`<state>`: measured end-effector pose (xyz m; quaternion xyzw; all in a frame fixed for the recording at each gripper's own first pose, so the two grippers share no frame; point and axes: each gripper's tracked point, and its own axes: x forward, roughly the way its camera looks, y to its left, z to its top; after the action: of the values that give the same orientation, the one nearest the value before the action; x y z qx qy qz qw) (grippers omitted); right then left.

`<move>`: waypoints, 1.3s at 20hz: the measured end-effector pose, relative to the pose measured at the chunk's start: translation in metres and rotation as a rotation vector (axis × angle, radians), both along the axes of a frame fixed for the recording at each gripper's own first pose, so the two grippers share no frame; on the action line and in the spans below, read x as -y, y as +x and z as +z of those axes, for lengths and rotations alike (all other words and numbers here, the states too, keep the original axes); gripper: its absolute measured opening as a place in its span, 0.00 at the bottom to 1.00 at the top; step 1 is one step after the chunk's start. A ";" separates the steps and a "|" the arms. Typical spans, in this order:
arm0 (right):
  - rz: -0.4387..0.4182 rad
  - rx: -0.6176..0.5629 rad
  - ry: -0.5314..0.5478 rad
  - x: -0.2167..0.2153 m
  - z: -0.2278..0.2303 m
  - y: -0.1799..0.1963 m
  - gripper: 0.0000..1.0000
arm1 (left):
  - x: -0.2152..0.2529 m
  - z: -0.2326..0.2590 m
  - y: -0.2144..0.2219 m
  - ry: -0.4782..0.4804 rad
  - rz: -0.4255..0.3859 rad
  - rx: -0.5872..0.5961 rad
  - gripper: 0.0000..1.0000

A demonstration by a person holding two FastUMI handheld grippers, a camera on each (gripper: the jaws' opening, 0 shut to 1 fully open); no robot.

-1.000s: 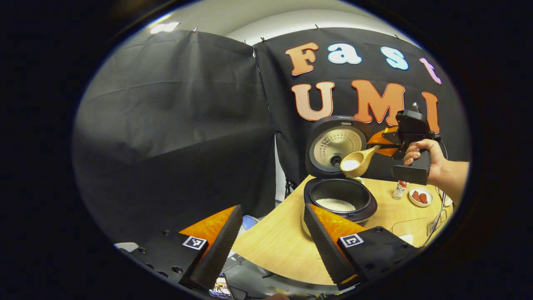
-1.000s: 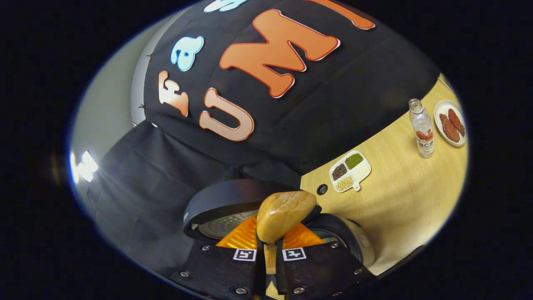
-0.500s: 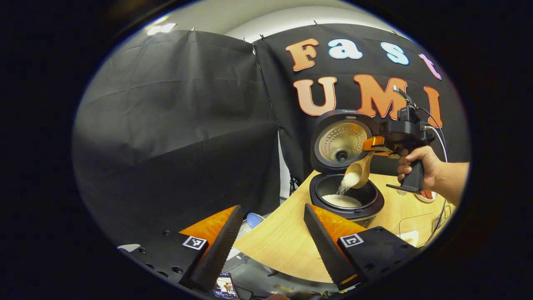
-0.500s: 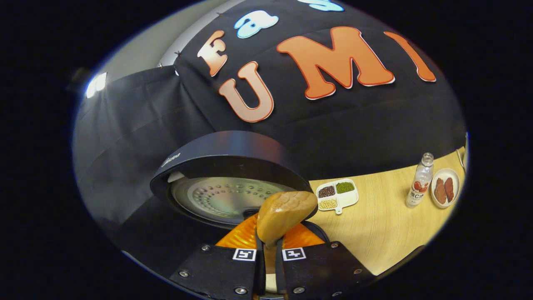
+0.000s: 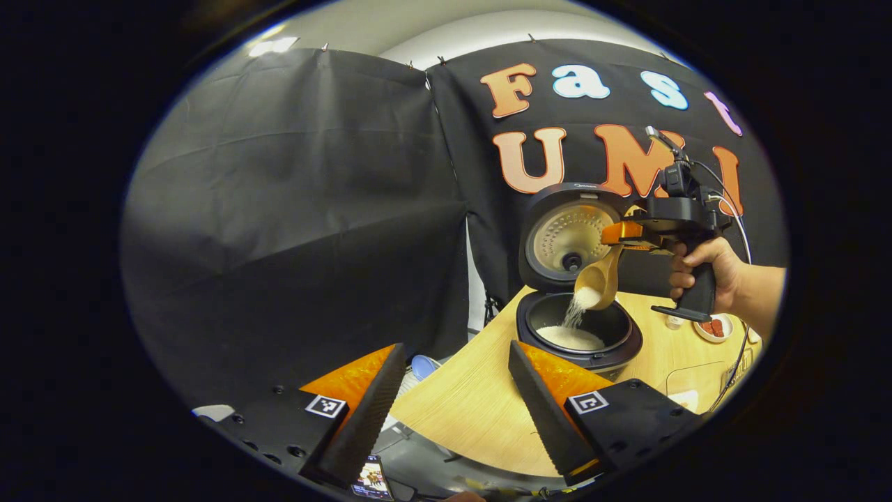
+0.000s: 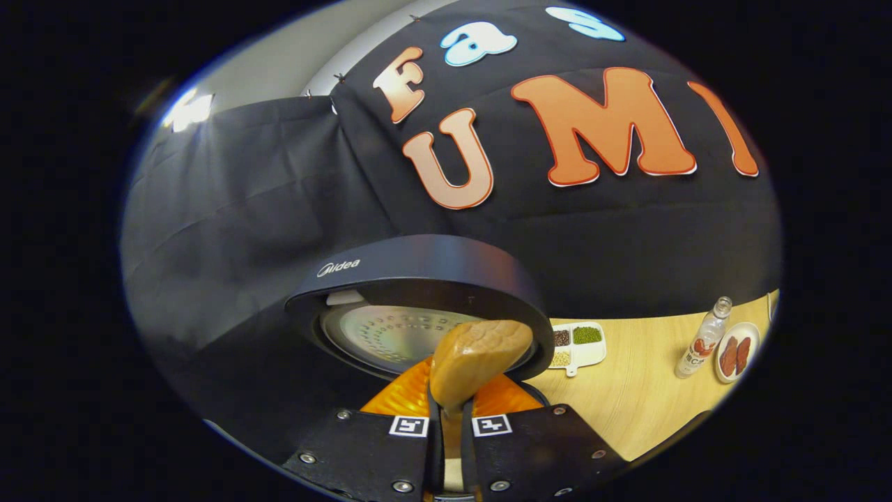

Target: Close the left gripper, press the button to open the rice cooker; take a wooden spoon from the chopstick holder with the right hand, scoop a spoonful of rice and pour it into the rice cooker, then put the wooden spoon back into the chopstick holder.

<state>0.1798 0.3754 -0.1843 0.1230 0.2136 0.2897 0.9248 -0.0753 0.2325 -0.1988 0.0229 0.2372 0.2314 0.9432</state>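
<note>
Left gripper view: we see rice pouring into the open rice cooker [image 5: 577, 335].
Largest first: the wooden table [image 5: 474, 404] carries the cooker, lid [image 5: 566, 237] raised upright. Our left gripper [image 5: 453, 397] hangs wide apart, holding nothing, near the table's edge. Our right gripper [image 5: 627, 233], in a hand [image 5: 700, 268], clamps the wooden spoon [image 5: 596, 279], tilted bowl-down over the pot, rice [image 5: 575, 315] streaming off it.
</note>
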 end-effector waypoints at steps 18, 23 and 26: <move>0.186 0.275 -0.295 -0.012 0.003 -0.024 0.09 | 0.010 -0.001 -0.004 0.004 -0.011 -0.003 1.00; 0.231 0.353 -0.377 -0.015 0.001 -0.025 0.09 | 0.008 -0.002 -0.011 0.002 -0.002 -0.004 1.00; 0.221 0.404 -0.400 -0.015 0.007 -0.024 0.09 | 0.007 -0.001 -0.014 0.002 0.000 -0.003 1.00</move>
<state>0.1556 0.3899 -0.1777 -0.1457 0.0905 0.3594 0.9173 -0.0896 0.2250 -0.2001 0.0242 0.2381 0.2316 0.9429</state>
